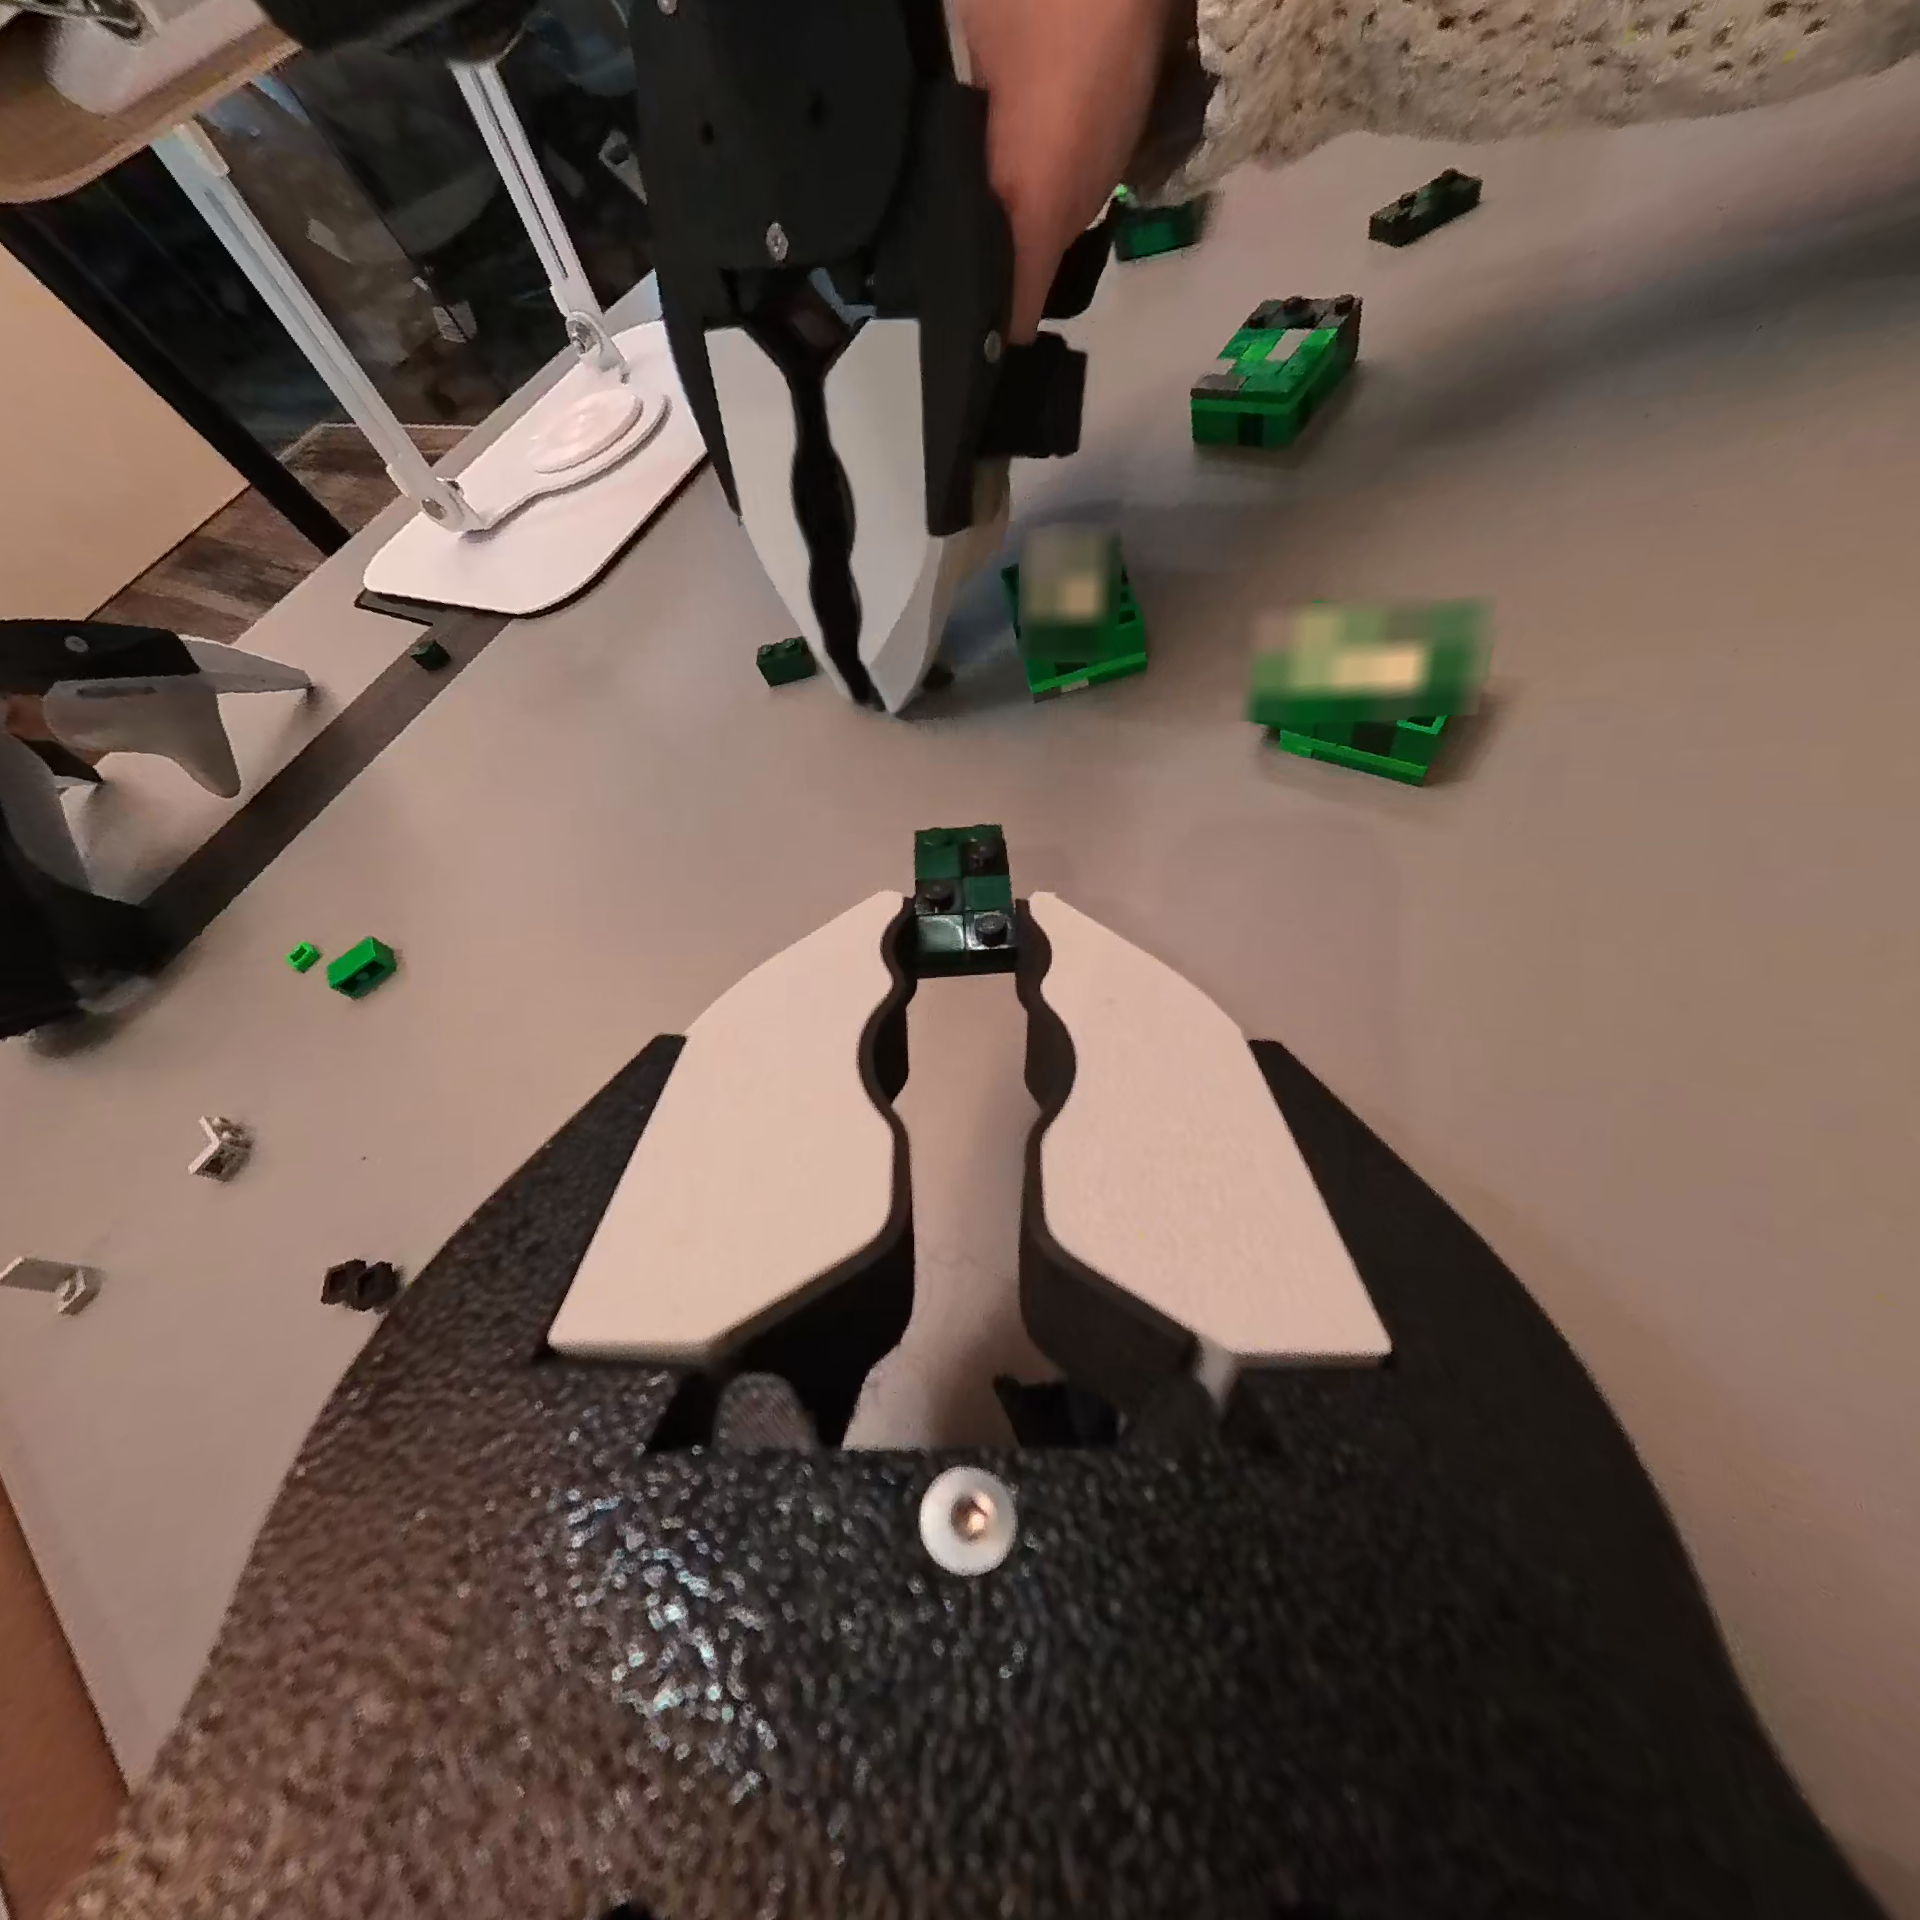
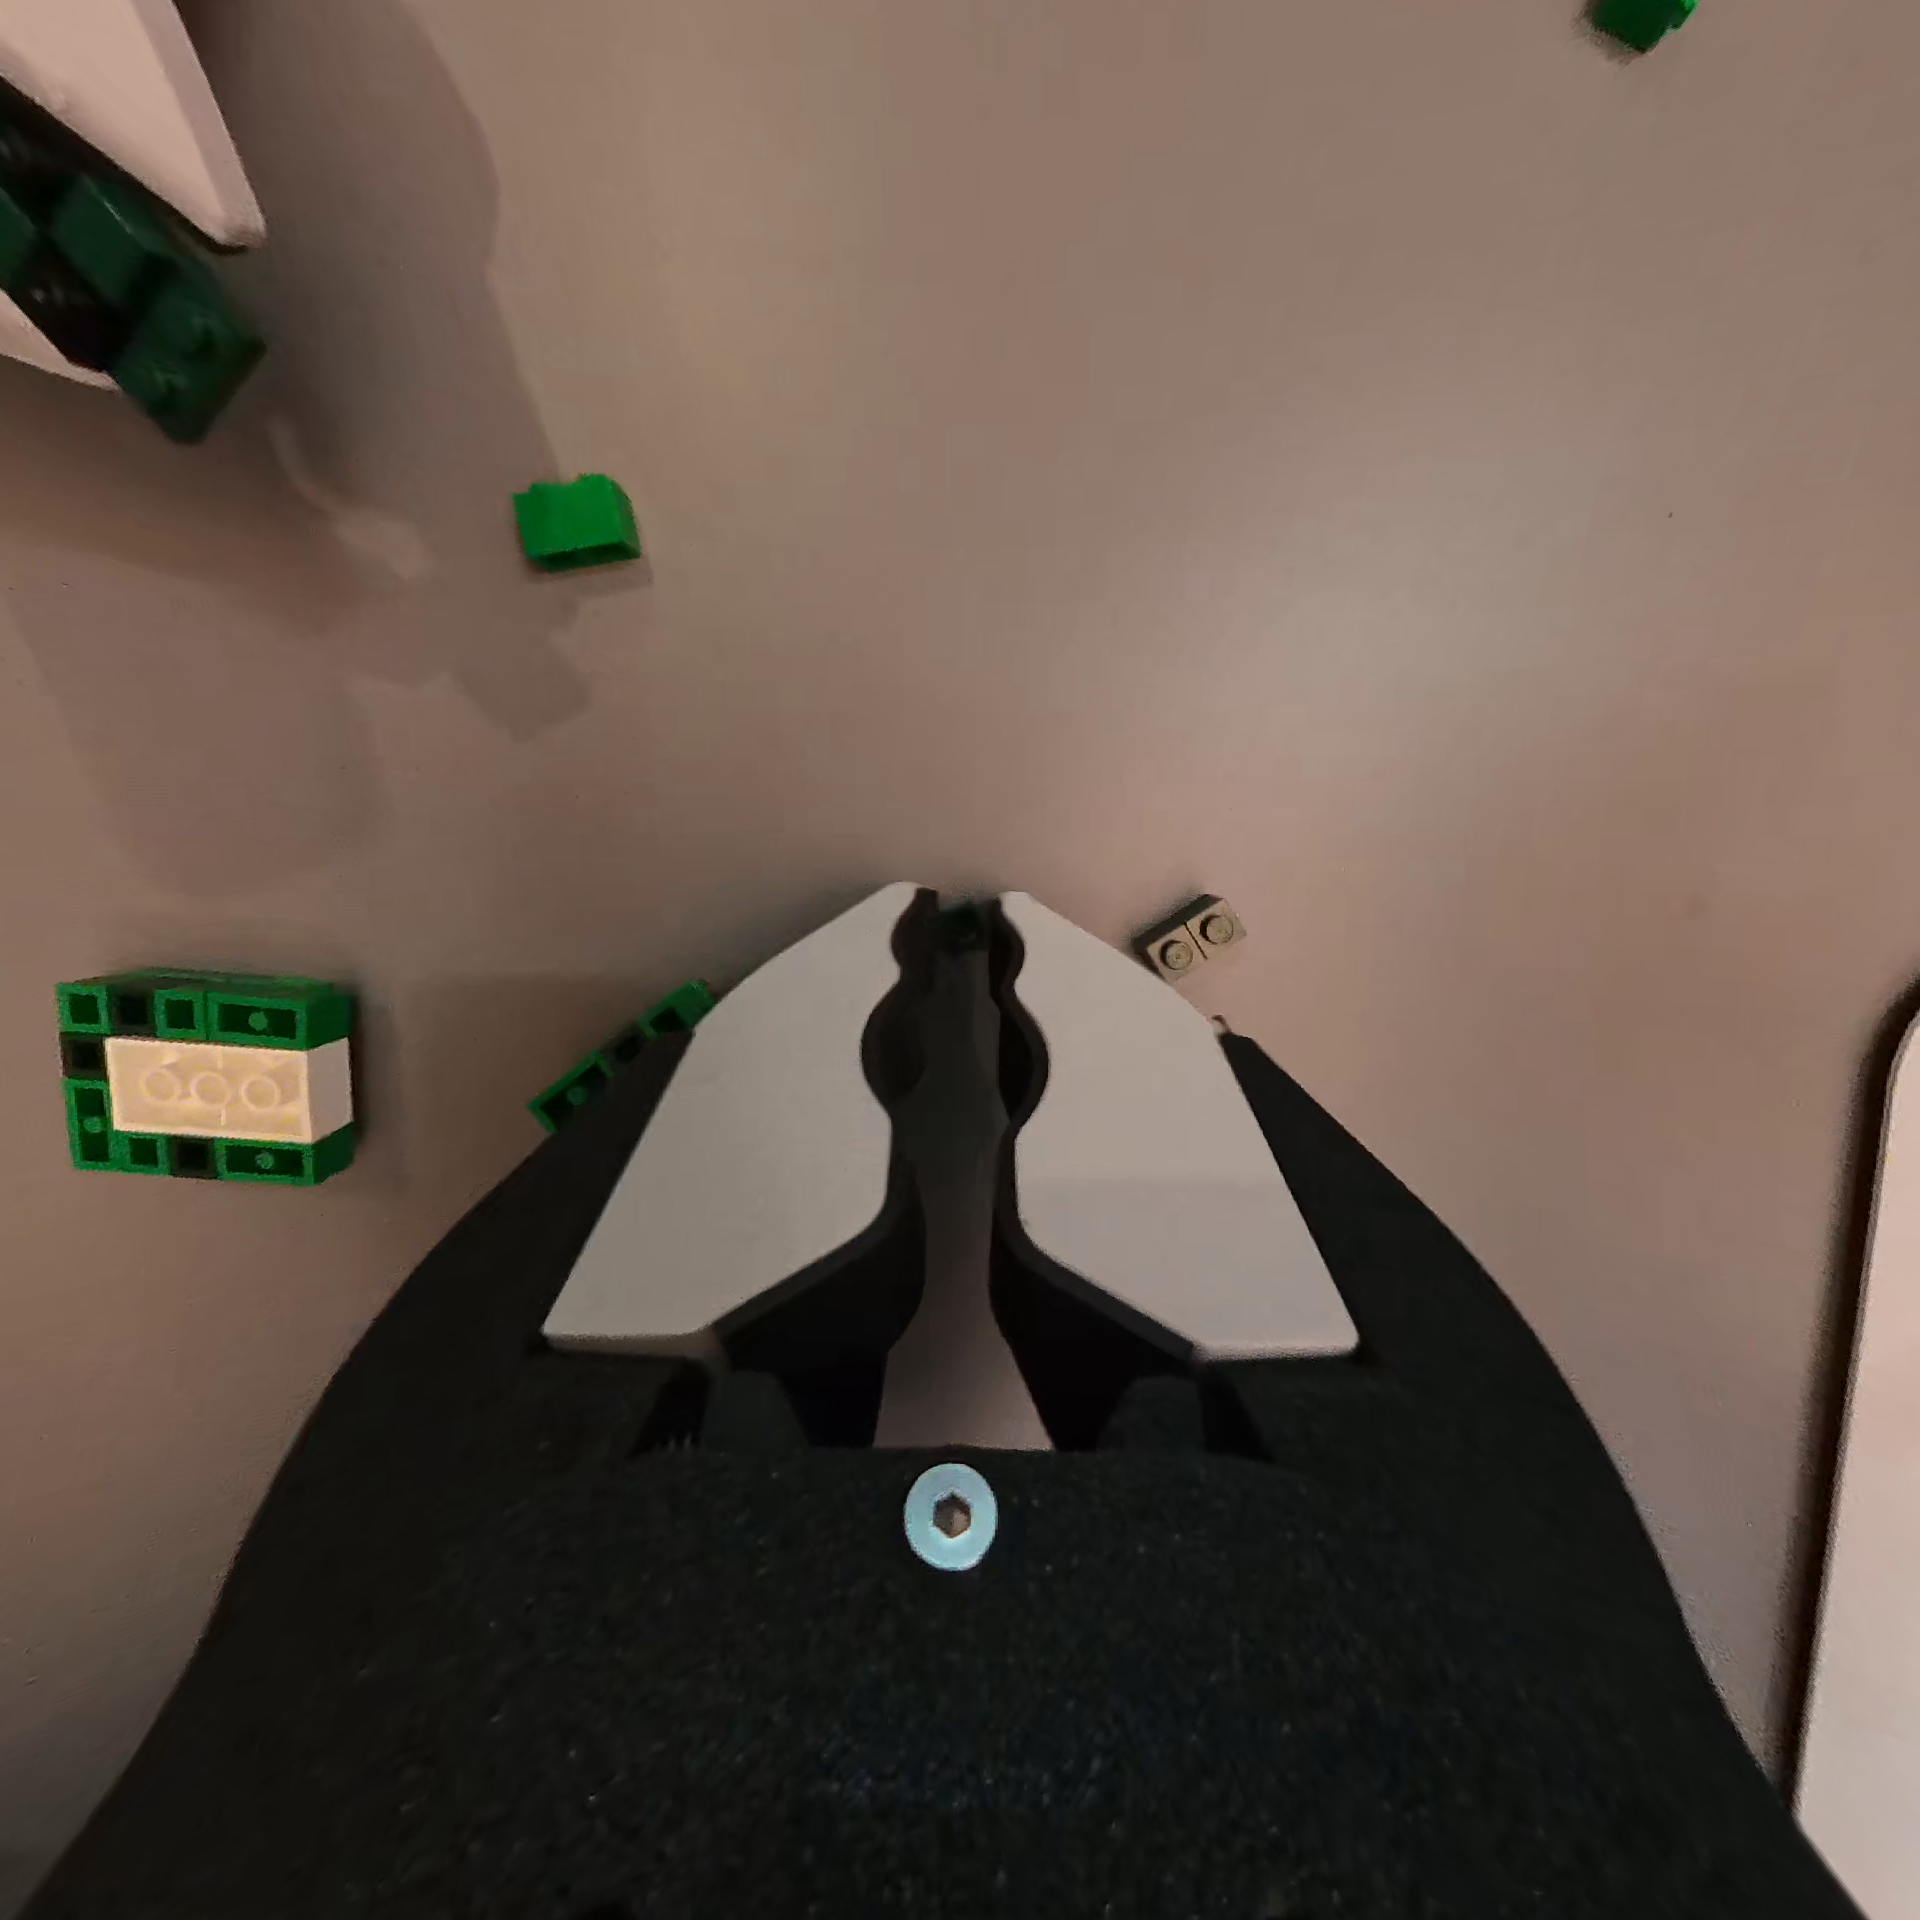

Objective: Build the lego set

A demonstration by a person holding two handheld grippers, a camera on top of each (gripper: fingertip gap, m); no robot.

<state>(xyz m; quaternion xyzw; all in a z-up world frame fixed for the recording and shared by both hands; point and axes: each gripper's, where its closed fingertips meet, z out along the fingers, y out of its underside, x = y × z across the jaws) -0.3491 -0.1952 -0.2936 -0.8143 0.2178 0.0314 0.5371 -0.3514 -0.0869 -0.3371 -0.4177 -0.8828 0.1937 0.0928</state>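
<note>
In the left wrist view my left gripper is shut on a small dark green and black stud assembly, held just above the grey table. My right gripper, held by a hand, points down with its tips at the table. In the right wrist view the right gripper is closed on a tiny dark green piece, mostly hidden between the fingers. The left gripper's assembly shows at the top left of that view.
Green built blocks lie beyond the right gripper. A green and white block, a loose green brick and a grey plate lie near the right gripper. Small loose pieces lie left. A white lamp base stands at the table's edge. Across from one pair of fingers to the other is roughly 12 cm. From the left gripper's tips to the loose green brick is close to 5 cm.
</note>
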